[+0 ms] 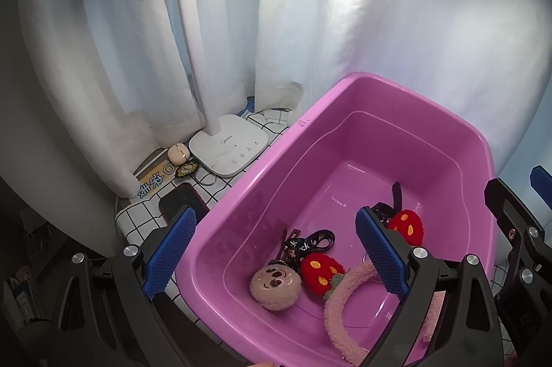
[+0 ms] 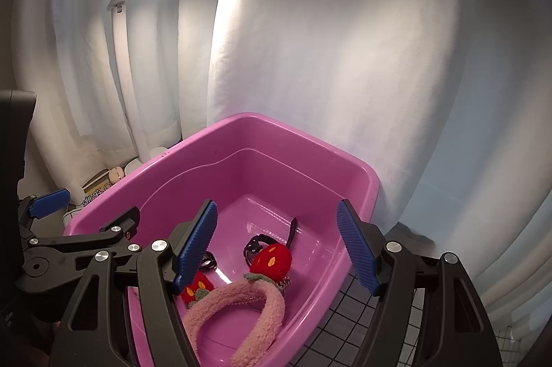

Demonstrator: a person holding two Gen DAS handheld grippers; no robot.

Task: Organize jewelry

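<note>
L to R: desk lamp [image 1: 229, 148] base on grid-cloth desk [image 1: 138, 218], w/ small beige case [image 1: 178, 153] and dark phone [image 1: 183, 199] just beside it, left of the pink tub [image 1: 303, 139]. Left tongs [image 1: 274, 255] released, blue pads wide apart, nothing btwn them; angled down over tub's near-left corner, left pad outside the rim, right pad over the interior. In tub: bear-face plush charm [image 1: 275, 286] w/ black strap, touching red strawberry plush [image 1: 321, 272]; fuzzy pink headband [image 1: 348, 294] arcs next to it; 2nd red strawberry plush [image 1: 406, 226] further right near black strap/clip. Right tongs [image 2: 276, 249] also released, empty, pitched down over tub's near-right side, right pad past the rim above the desk. Left tongs show at left edge of right wrist view, close alongside. White curtain [image 2: 345, 56] behind.
</note>
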